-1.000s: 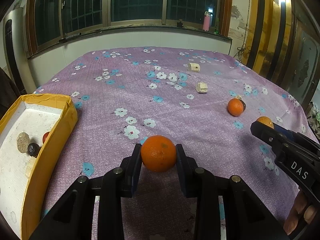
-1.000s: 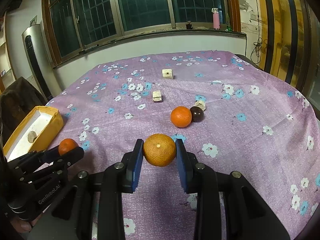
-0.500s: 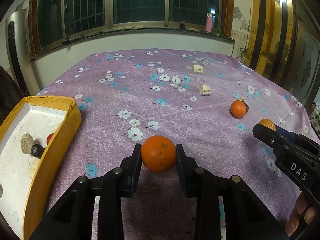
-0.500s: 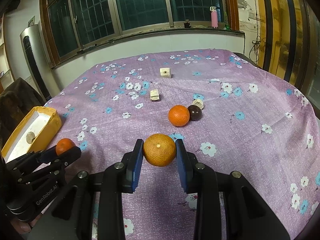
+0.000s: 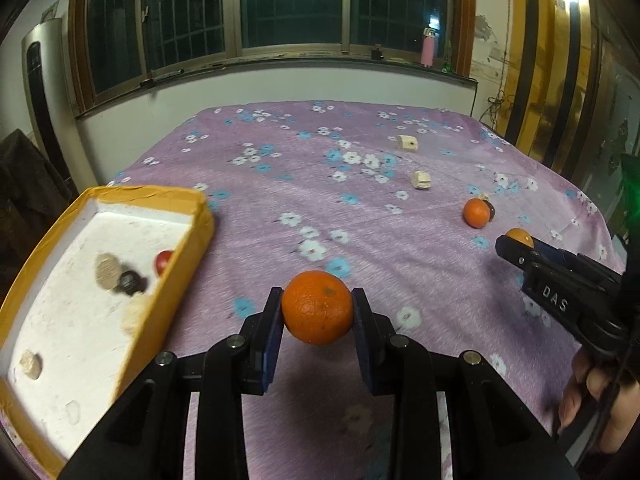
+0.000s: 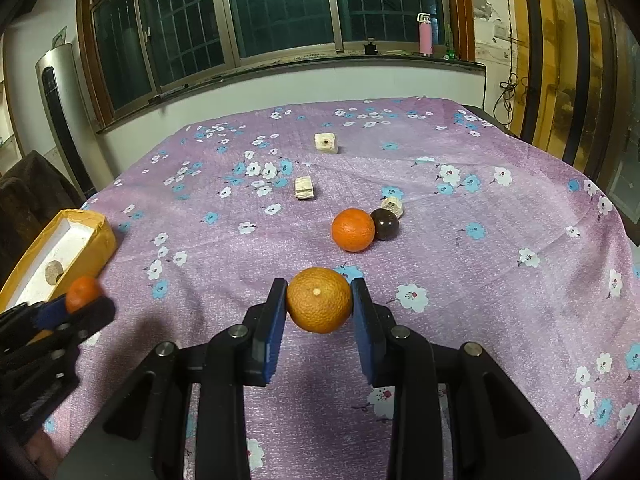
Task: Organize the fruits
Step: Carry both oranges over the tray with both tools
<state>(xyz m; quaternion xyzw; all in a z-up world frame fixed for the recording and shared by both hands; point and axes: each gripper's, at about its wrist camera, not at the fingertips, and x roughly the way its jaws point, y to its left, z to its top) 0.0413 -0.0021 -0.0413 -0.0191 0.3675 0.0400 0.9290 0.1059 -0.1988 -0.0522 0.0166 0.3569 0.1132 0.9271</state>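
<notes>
In the left wrist view the left gripper (image 5: 318,312) is clamped on an orange (image 5: 317,307), held just right of the yellow box (image 5: 182,264) and above the purple floral cloth of the bench (image 5: 280,168). The risk here is judged to be the near wall of the yellow box: a low sweep could knock the fruit against that rim, or a drop could roll it into the small red fruit (image 5: 163,261) and dark ball (image 5: 129,281) inside; the pale lumps by them are too blurred to name. Open white floor lies toward the box's near end. In the right wrist view the right gripper (image 6: 319,306) pinches a paler orange (image 6: 319,299), well right of the yellow box (image 6: 90,240), with the left gripper (image 6: 76,304) between them; both heading boxward could collide. Far from the box, a loose orange (image 6: 353,229) touches a dark brown ball (image 6: 385,223), with broad bare cloth around.
</notes>
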